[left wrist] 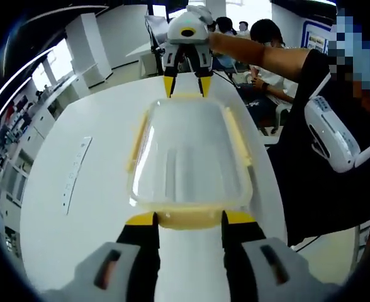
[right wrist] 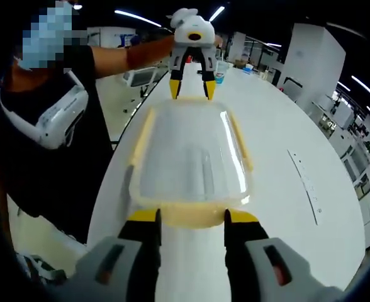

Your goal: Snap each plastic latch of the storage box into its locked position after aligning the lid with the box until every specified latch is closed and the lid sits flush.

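We see the storage box (left wrist: 188, 157) lying lengthwise on the white table (left wrist: 78, 226), lid (right wrist: 188, 160) on. Left gripper (left wrist: 189, 218) and right gripper (right wrist: 191, 217) stand wide-jawed, empty, at opposite end latches (left wrist: 188, 218). We judge latching unfinished; whether the side latches (right wrist: 141, 138) are closed, we cannot tell.

Your clear glossy plastic lid (left wrist: 188, 154) catches glare, and the pale yellow plastic latches (left wrist: 188, 218) look smooth. The smooth white table (left wrist: 78, 239) has a soft sheen, and the yellow gripper tips (right wrist: 191, 217) look matt.
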Demonstrator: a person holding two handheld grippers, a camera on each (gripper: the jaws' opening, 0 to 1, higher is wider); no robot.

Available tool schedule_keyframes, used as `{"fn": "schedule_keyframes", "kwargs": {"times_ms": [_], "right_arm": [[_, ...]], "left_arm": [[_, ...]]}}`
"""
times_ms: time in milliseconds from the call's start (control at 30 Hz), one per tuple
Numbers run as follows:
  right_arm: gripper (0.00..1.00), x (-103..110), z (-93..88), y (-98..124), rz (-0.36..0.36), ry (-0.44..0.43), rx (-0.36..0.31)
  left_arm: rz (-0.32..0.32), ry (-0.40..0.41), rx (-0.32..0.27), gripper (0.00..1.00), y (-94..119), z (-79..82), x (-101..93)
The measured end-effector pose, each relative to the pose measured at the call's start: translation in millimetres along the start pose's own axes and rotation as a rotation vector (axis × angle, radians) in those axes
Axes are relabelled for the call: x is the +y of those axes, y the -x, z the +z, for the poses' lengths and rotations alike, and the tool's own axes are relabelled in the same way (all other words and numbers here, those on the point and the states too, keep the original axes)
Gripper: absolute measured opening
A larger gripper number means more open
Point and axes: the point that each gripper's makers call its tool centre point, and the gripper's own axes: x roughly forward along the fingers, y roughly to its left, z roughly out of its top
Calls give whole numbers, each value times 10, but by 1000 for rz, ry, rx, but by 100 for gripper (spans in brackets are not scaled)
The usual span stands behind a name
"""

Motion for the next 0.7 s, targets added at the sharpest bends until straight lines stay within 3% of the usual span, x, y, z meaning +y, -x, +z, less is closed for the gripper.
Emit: {"fn": "schedule_keyframes", "kwargs": {"times_ms": [233, 700], "right_arm": [[36, -32, 41, -17, -10, 18, -40], [36, -35, -14, -133, -14, 5, -45]], "left_arm": [[7, 17, -13, 37, -12, -80, -9], [2, 29, -35, 37, -51, -126, 16]]}}
